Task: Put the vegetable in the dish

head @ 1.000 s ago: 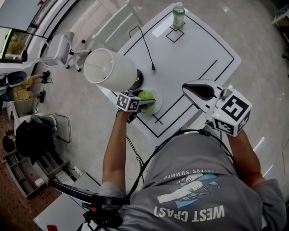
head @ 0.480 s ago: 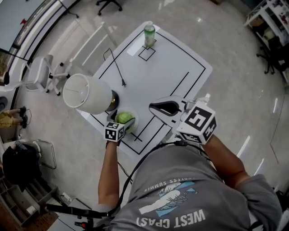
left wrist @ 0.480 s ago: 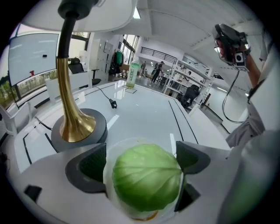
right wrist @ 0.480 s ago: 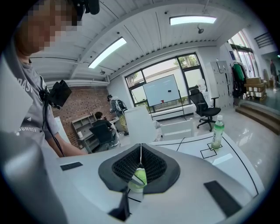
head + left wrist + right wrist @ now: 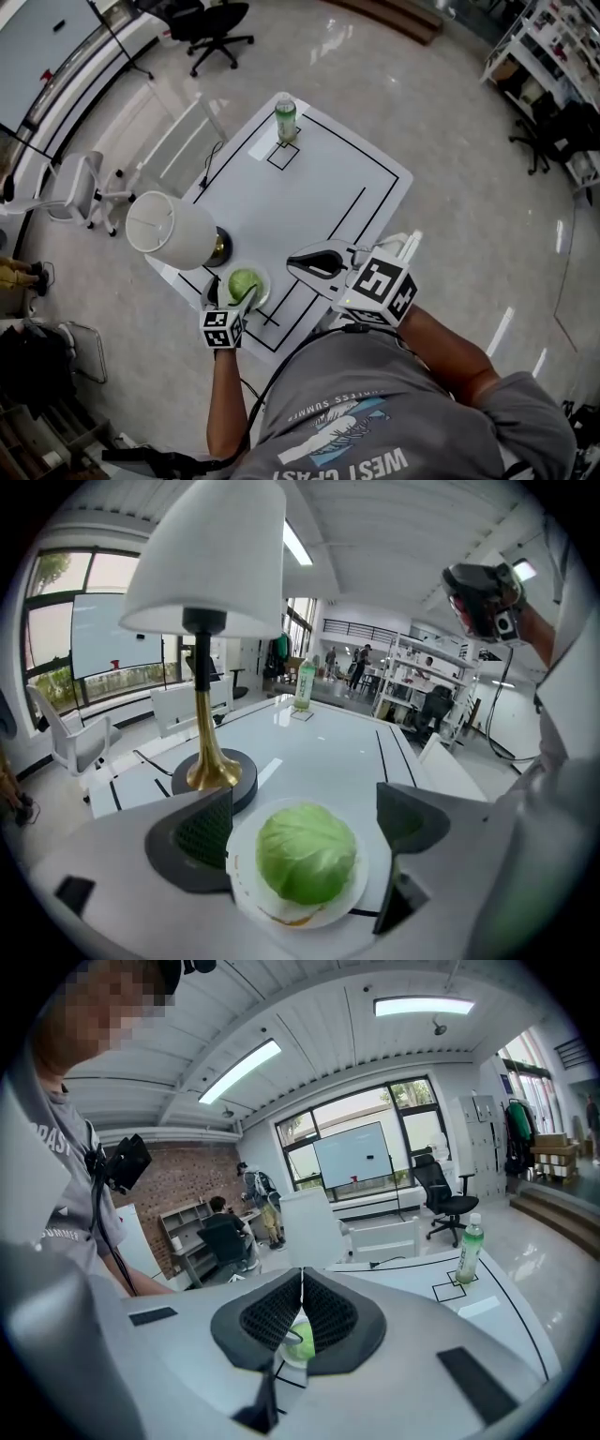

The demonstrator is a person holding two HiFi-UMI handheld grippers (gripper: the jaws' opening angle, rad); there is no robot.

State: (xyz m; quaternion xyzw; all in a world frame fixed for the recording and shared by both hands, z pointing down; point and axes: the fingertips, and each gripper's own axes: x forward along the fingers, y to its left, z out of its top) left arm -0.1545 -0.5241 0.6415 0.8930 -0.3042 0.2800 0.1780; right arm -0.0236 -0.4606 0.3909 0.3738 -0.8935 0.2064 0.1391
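The cabbage (image 5: 307, 850) sits in the dish (image 5: 362, 888), so the job looks done. The left claw (image 5: 307, 825) has just opened wide to let it go. The right claw (image 5: 302, 1312) is closed and holds nothing

Seen from above, the lamp (image 5: 172, 230) crowds the dish (image 5: 264, 291) at ten o'clock, its base (image 5: 221, 247) just beside the rim. From twelve to two o'clock the table (image 5: 319, 178) lies open up to the bottle (image 5: 286, 120) at the far edge; the right gripper (image 5: 292, 266) hangs at three o'clock.
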